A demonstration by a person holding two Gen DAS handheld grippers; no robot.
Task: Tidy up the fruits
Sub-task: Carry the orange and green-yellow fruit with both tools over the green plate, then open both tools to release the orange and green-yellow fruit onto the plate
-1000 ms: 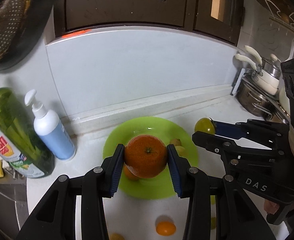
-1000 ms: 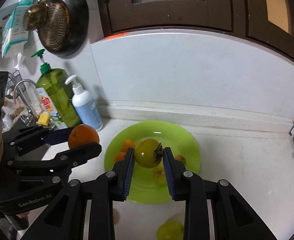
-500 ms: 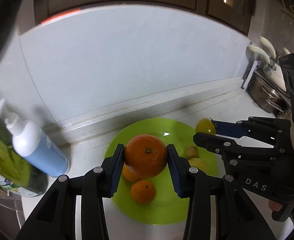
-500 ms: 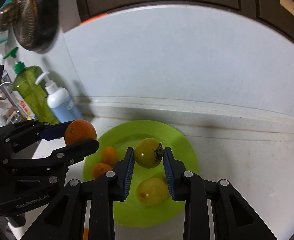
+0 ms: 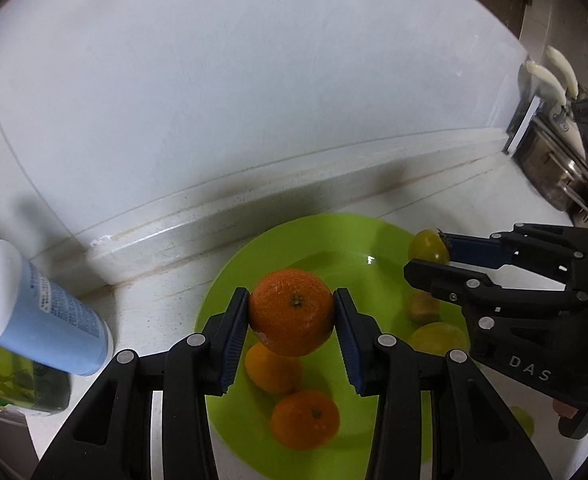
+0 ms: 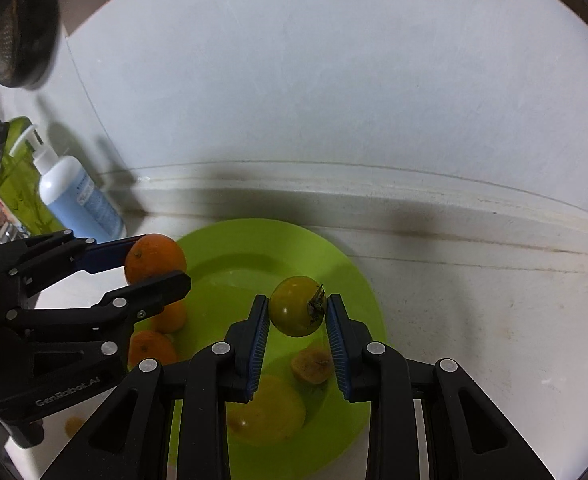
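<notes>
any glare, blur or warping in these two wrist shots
Left wrist view: a small white glint on the green plate, the blue pump bottle soft and stretched at the edge, dark fisheye corners. Right wrist view: the counter's back edge bows into a curve, the hanging pan is blurred, and the held yellow-green fruit is sharp.

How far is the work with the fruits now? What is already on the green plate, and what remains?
Done: two oranges and some yellow-green fruits already lie on the green plate.
In hand: the left gripper grips an orange and the right gripper grips a yellow-green tomato, both above the plate, not yet released.
Left: at least a small orange fruit lies on the counter.
</notes>
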